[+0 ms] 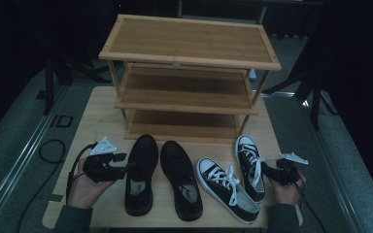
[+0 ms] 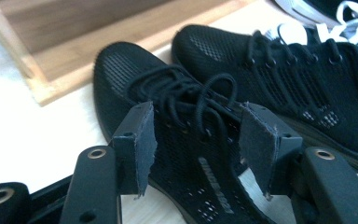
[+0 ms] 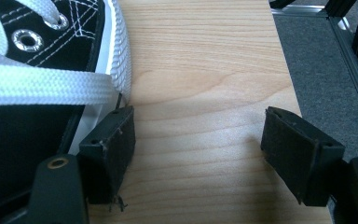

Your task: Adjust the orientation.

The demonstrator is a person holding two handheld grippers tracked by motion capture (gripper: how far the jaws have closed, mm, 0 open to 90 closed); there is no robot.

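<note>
Your left gripper has its jaws spread wide, one pad on either side of the laced top of the left black mesh sneaker, with daylight between pads and shoe; nothing is pinched. From above, you hold that left gripper just beside the same sneaker, pointing in at its side. Your right gripper also has its jaws parted, over bare tabletop, and its left pad sits right against the white rubber edge of a black canvas sneaker with white laces; whether it actually touches, you cannot tell. From above, your right gripper lies next to the outer canvas sneaker.

All four shoes stand in a row on the near part of the tabletop: the two black mesh sneakers side by side, the second just right of the first, then the other canvas sneaker angled across, its heel close to its partner.

Beyond them stands a three-tier bamboo shoe rack.
</note>
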